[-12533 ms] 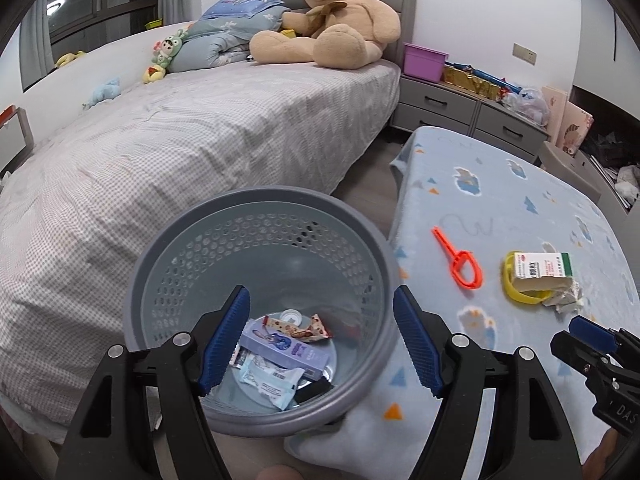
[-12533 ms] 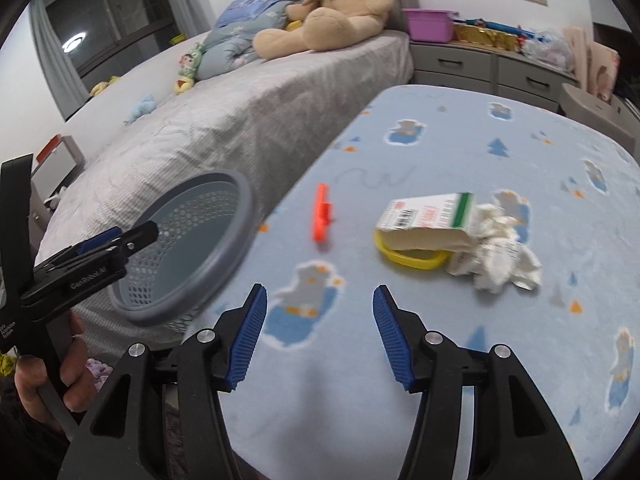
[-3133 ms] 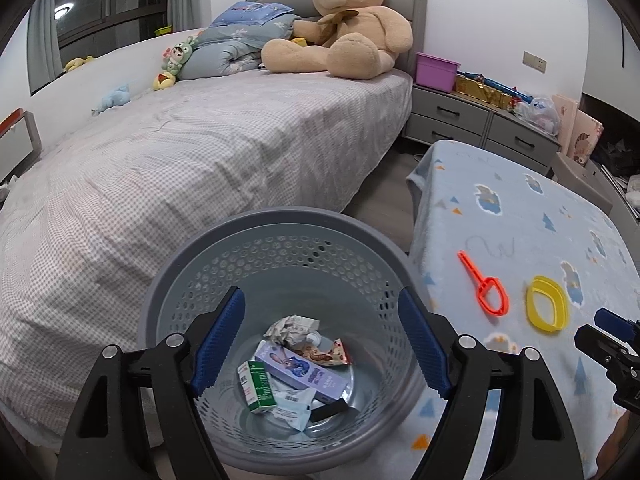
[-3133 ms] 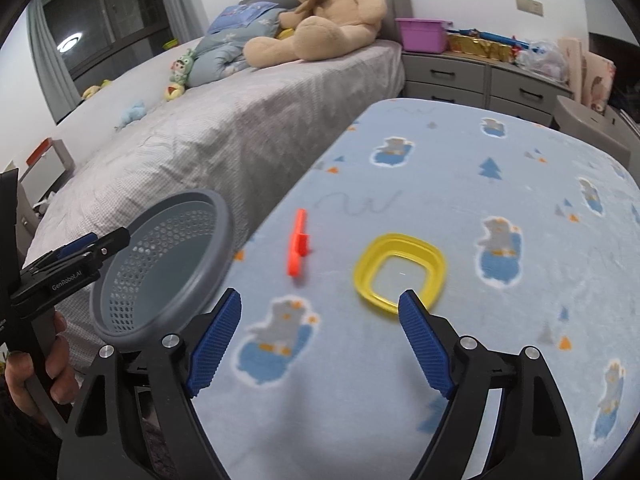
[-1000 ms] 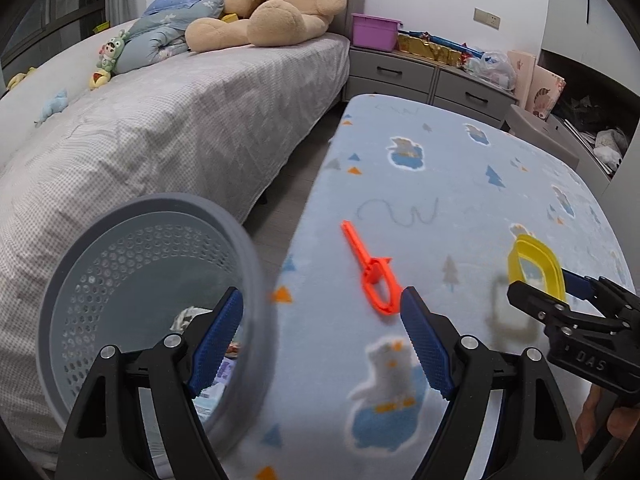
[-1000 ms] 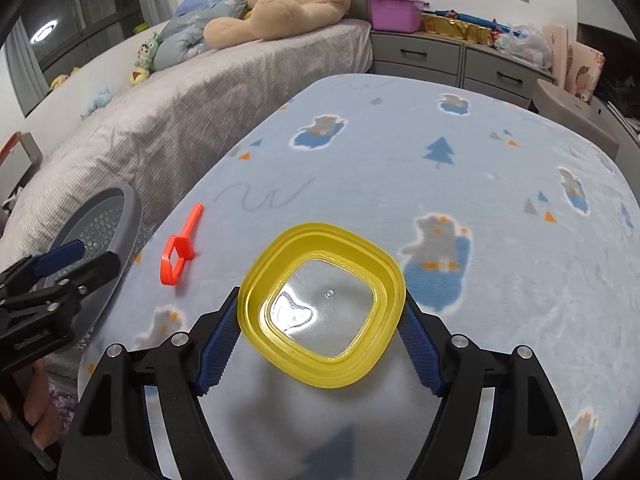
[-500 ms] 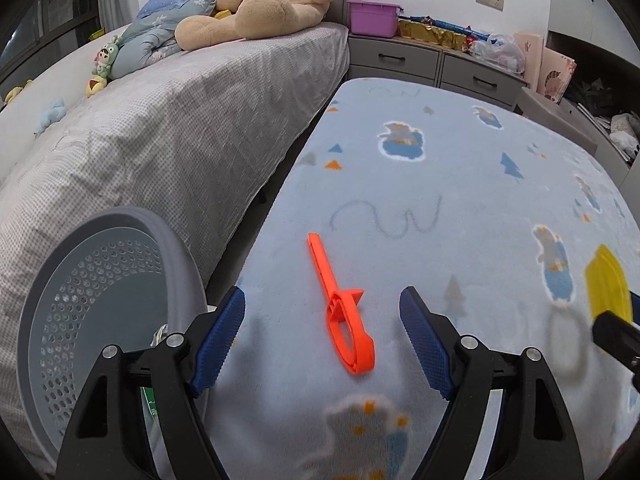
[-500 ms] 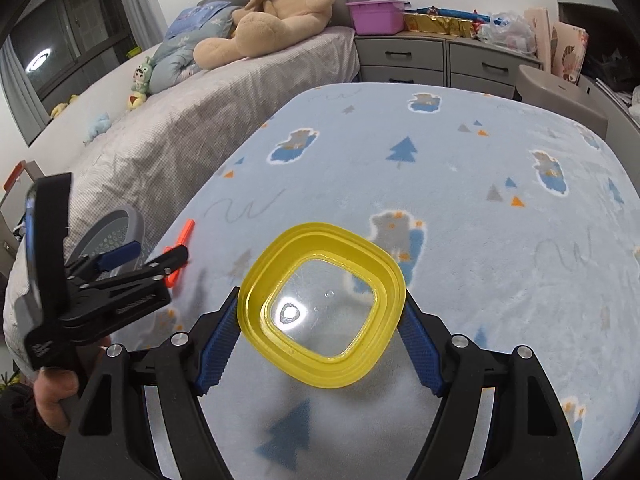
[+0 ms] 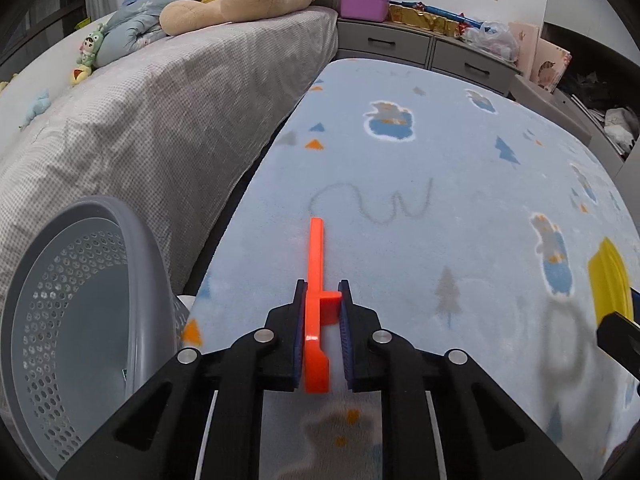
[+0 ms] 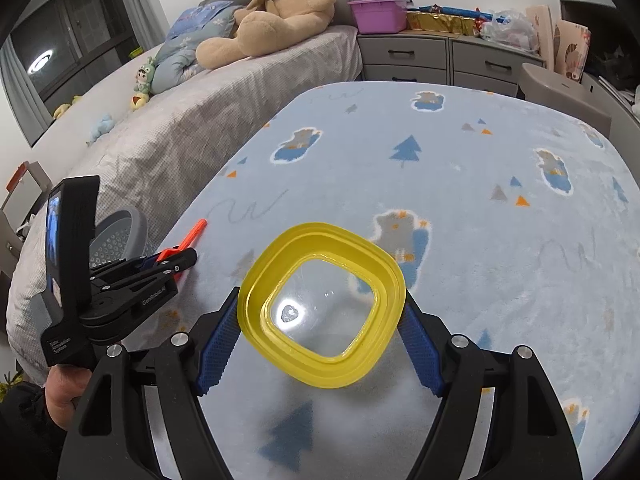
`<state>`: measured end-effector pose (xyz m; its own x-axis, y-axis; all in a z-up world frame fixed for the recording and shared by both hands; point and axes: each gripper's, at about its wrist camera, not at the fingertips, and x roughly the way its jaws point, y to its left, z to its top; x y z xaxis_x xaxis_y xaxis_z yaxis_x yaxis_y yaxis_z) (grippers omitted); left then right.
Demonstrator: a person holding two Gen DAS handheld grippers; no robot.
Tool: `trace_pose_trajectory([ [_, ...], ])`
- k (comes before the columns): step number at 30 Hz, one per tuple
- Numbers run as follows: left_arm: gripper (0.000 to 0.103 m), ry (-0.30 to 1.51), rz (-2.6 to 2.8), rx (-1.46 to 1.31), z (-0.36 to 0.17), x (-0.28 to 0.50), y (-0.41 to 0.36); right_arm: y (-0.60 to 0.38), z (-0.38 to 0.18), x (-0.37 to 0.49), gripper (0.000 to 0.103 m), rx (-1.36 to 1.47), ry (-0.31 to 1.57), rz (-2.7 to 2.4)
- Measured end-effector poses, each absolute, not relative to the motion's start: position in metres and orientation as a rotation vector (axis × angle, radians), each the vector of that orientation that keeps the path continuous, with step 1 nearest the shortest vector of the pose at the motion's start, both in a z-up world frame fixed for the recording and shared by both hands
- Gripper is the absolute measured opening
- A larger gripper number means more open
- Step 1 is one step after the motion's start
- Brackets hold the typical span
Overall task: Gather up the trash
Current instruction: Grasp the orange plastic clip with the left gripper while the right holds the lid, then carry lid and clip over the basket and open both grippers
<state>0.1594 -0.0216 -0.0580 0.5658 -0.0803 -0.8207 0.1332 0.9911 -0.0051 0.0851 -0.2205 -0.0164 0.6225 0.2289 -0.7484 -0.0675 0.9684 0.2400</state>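
Since half a second ago the left gripper has just been closing, and its blue pads now pinch the loop end of the orange plastic stick, whose straight stem runs up the middle of the left wrist frame over the blue patterned blanket. At lower left of that view stands the grey perforated waste basket, just off the blanket's edge.

Further right, the right gripper grips the yellow square lid by its two sides at frame centre, lifted clear of the blanket.

Only the right wrist view shows a hand at lower left holding the left tool tilted down toward the stick; the left view catches merely the lid's yellow edge at far right.
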Motion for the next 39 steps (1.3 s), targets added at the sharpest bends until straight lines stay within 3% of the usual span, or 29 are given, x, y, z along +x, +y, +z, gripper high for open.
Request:
trace_pose_trajectory([
  [14, 0.015, 0.858, -0.132, 0.069, -0.013, 0.118, 0.019, -0.189, -0.013, 0.087, 0.073, 0.152, 0.878, 0.207],
  [28, 0.015, 0.755, 0.01, 0.089, 0.031, 0.074, 0.113, -0.09, 0.012, 0.087, 0.073, 0.051, 0.832, 0.346],
  [39, 0.015, 0.795, 0.12, 0.025, 0.016, 0.068, 0.189, -0.008, 0.017, 0.103, 0.073, 0.053, 0.827, 0.486],
])
